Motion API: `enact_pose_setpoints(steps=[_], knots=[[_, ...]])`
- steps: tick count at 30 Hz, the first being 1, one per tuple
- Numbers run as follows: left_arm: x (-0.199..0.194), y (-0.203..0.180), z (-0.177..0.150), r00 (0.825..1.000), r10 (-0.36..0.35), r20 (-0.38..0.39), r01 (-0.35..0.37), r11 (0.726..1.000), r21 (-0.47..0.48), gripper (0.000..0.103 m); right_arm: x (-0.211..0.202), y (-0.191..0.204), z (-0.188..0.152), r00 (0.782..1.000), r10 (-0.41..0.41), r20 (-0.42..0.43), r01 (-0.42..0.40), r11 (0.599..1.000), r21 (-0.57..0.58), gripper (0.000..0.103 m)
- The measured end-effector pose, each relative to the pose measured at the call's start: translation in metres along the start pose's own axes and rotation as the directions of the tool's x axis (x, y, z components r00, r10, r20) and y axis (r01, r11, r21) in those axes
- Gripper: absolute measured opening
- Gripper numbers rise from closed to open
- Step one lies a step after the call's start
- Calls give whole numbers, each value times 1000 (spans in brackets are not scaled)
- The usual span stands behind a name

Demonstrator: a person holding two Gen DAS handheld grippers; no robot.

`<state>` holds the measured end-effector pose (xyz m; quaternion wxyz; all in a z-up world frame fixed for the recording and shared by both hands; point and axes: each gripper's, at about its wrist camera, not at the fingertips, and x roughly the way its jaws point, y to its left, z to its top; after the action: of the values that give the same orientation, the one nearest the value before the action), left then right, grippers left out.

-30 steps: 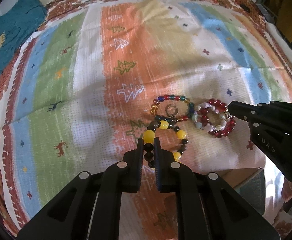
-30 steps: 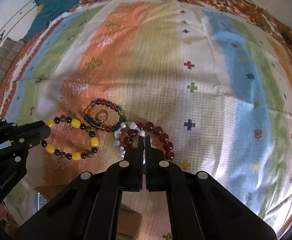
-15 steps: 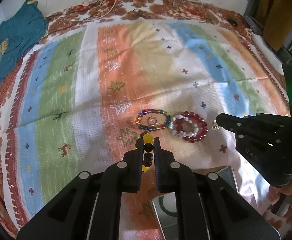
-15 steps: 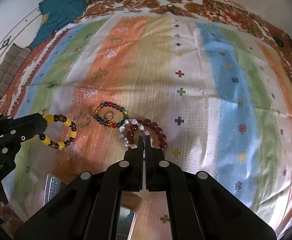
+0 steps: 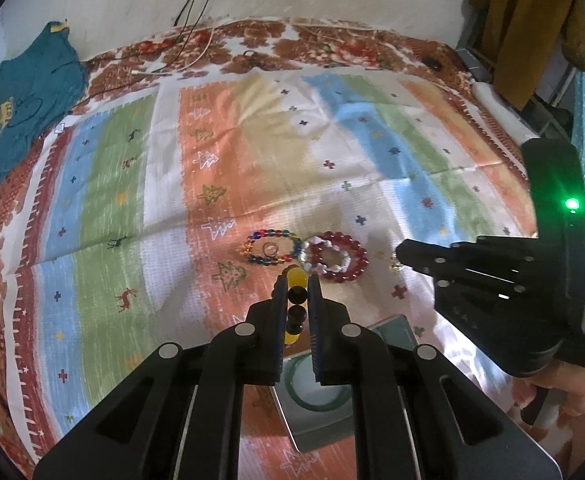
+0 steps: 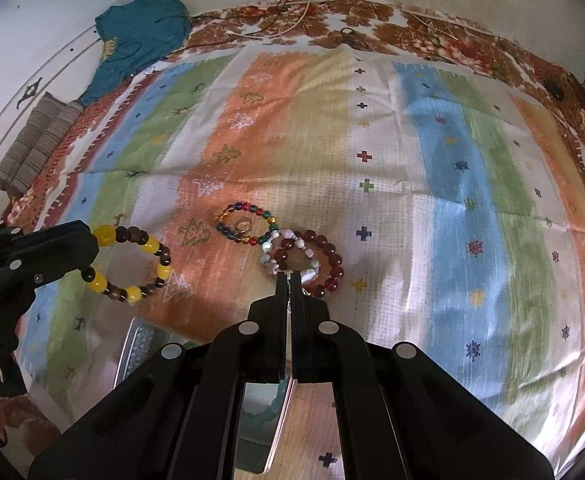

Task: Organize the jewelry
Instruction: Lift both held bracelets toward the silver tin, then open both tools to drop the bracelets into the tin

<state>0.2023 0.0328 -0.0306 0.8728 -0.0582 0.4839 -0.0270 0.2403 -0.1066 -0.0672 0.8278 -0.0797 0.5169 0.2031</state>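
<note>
My left gripper (image 5: pixel 296 280) is shut on a yellow-and-brown bead bracelet (image 5: pixel 296 293) and holds it lifted above the cloth; the bracelet hangs from its tips in the right wrist view (image 6: pixel 132 262). My right gripper (image 6: pixel 291 276) is shut on a small silvery earring (image 5: pixel 395 266), lifted too. On the cloth lie a multicoloured bead bracelet (image 5: pixel 270 247) with a ring (image 5: pixel 270 249) inside it, and a dark red bead bracelet (image 5: pixel 340 256) with a white bead bracelet (image 5: pixel 332 258) in it. A metal tray (image 5: pixel 316 408) with a green bangle (image 5: pixel 318 396) sits under the left gripper.
The striped cloth (image 5: pixel 252 152) covers a bed. A teal garment (image 5: pixel 32 92) lies at the far left corner and cables (image 5: pixel 196 40) run along the far edge. A yellow garment (image 5: pixel 528 28) hangs at the far right.
Both grippers have risen and drawn back from the cloth. The left one lifted the yellow-and-brown bracelet off the cloth; the right one lifted the earring. The tray came into view below.
</note>
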Motion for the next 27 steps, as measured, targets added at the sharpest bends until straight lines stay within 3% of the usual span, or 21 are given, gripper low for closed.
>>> enact_pose_setpoints(steps=[27], knots=[[-50,-25,-57,995,-71,64,69,997,25,9,-34,24,-51,999,46,13,-45,998,-45,2]])
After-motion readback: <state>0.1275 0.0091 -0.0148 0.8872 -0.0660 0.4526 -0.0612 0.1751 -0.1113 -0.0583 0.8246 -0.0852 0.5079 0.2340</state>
